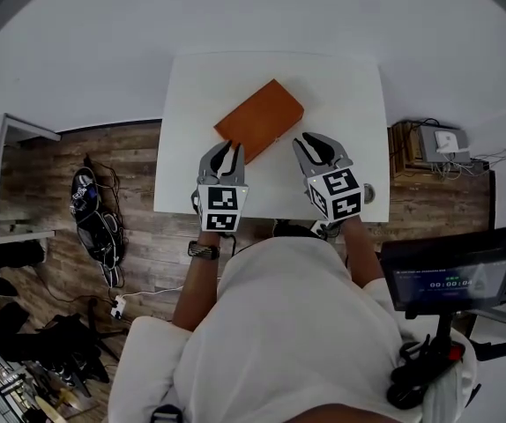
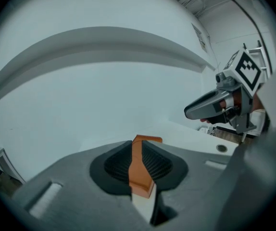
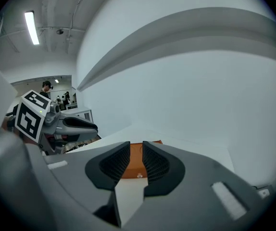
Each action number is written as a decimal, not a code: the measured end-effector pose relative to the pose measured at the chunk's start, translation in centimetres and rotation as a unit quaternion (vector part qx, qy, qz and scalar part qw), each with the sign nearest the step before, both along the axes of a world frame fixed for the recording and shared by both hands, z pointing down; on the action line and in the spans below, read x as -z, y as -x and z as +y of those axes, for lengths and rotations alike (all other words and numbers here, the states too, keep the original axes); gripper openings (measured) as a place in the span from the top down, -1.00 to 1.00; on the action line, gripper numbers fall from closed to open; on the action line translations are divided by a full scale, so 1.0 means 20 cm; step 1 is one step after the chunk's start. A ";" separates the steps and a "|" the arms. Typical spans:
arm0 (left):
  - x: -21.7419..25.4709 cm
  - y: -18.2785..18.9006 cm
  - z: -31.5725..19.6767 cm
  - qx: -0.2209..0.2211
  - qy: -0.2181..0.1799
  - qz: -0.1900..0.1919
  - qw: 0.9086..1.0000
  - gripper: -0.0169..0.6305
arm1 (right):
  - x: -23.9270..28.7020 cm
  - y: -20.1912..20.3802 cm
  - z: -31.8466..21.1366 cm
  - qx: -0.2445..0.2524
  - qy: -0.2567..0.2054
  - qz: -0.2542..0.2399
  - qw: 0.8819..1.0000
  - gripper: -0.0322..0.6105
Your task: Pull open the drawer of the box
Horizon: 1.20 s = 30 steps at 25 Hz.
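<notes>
**Both grippers held narrowly open before the orange box**

A white table (image 1: pixel 350 95) is seen from above, and a flat orange box (image 1: pixel 260 119) lies on it, turned at an angle to the table's edges. The box is found ahead of both sets of jaws and between their two lines of sight, nearer the far edge of the table than the grippers are.

The left gripper (image 1: pixel 229 148) is held over the near part of the table. Its jaws are parted by only a thin slit and nothing is held in them. Through that slit a strip of the box is seen, with bare table below it. The box's near corner lies just ahead of the jaw tips, but contact cannot be made out.

The right gripper (image 1: pixel 314 139) is held beside it, well apart from the box. Its jaws are set somewhat wider and are likewise empty. The box's near face is framed in the gap beyond the tips.

A small pale knob (image 3: pixel 139 175) is seen low on that face, possibly the drawer's pull, though it is too small to be sure. The drawer is seen closed.
</notes>
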State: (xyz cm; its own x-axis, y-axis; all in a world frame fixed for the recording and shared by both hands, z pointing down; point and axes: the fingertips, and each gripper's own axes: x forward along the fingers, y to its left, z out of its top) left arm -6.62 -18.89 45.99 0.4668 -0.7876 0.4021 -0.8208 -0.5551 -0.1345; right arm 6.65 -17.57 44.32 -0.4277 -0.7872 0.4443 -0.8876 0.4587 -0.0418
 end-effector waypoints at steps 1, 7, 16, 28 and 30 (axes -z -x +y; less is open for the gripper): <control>-0.02 0.01 0.00 0.003 0.006 -0.001 1.000 0.76 | -0.02 0.01 0.00 0.004 0.005 0.002 1.000 0.64; -0.26 -0.07 -0.18 0.033 0.061 -0.017 0.997 0.75 | -0.26 -0.10 -0.18 0.026 0.050 0.023 0.998 0.61; -0.45 -0.02 -0.28 0.079 0.106 -0.031 0.991 0.73 | -0.50 -0.07 -0.27 0.064 0.097 0.031 0.993 0.60; -0.67 0.07 -0.32 0.121 0.154 -0.038 0.980 0.69 | -0.77 -0.02 -0.36 0.110 0.154 0.037 0.981 0.55; -0.70 0.08 -0.31 0.125 0.161 -0.032 0.978 0.69 | -0.81 -0.01 -0.36 0.117 0.161 0.040 0.979 0.55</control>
State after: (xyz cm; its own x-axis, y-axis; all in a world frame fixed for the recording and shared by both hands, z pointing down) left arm -8.12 -25.14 59.90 0.2419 -0.7010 0.6709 -0.9317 -0.3609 -0.0411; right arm 6.77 -24.84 60.46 -0.5333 -0.4855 0.6927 -0.7660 0.6246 -0.1520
